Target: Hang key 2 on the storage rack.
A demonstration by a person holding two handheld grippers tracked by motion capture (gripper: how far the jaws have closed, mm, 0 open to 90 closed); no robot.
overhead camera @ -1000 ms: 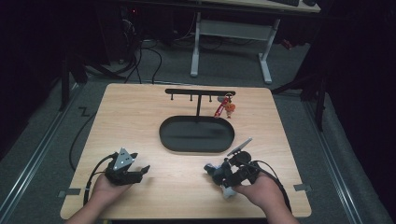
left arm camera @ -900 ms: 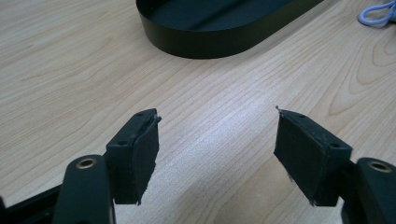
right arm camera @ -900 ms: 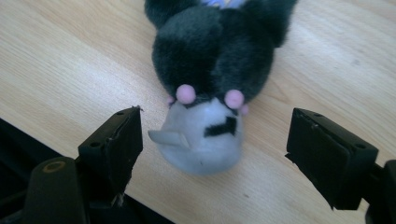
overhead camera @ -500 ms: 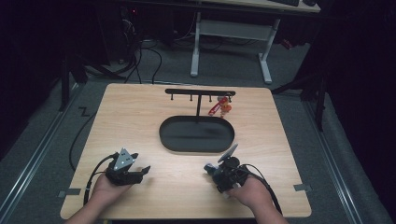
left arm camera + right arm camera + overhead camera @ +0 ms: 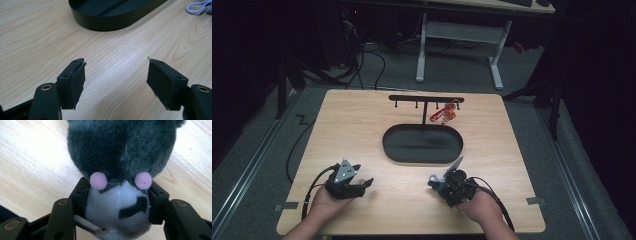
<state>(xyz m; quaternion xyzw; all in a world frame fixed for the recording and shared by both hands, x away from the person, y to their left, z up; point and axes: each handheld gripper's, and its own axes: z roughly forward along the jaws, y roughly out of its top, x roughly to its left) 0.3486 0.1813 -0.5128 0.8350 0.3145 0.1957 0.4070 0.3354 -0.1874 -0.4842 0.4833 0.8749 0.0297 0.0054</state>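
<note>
The plush toy [image 5: 120, 170] sits between the right gripper [image 5: 117, 200]'s jaws, which press against its white belly on both sides. It is grey-furred, with two pink dots and a black mark on the white. In the right gripper view it takes up the middle and top of the frame, with bare tabletop [image 5: 30, 160] at the left and upper right. A thin pale cord [image 5: 87, 226] crosses the lower left, by the left jaw.

In the high view the right gripper [image 5: 452, 186] lies in the lower right of the frame, held by a hand [image 5: 479, 207], close to the near edge of the tabletop [image 5: 357, 125]. The toy [image 5: 435, 182] shows there as a small grey shape at the gripper's tip. The left gripper [image 5: 362, 185] sits lower left in the other hand [image 5: 324, 202]; its jaws stand wide apart with nothing between them, over bare wood in the left gripper view [image 5: 116, 75].

A black oval tray [image 5: 423, 143] lies at the centre, just above both grippers, apart from each. Behind it stands a black rack [image 5: 426, 100] with pegs; a red charm [image 5: 443, 114] hangs near its right end. In the left gripper view the tray [image 5: 110, 15] fills the top, and a white loop [image 5: 197, 6] lies at the upper right corner.

No writing is readable on anything. Open wood runs along the left and right sides of the tabletop.
</note>
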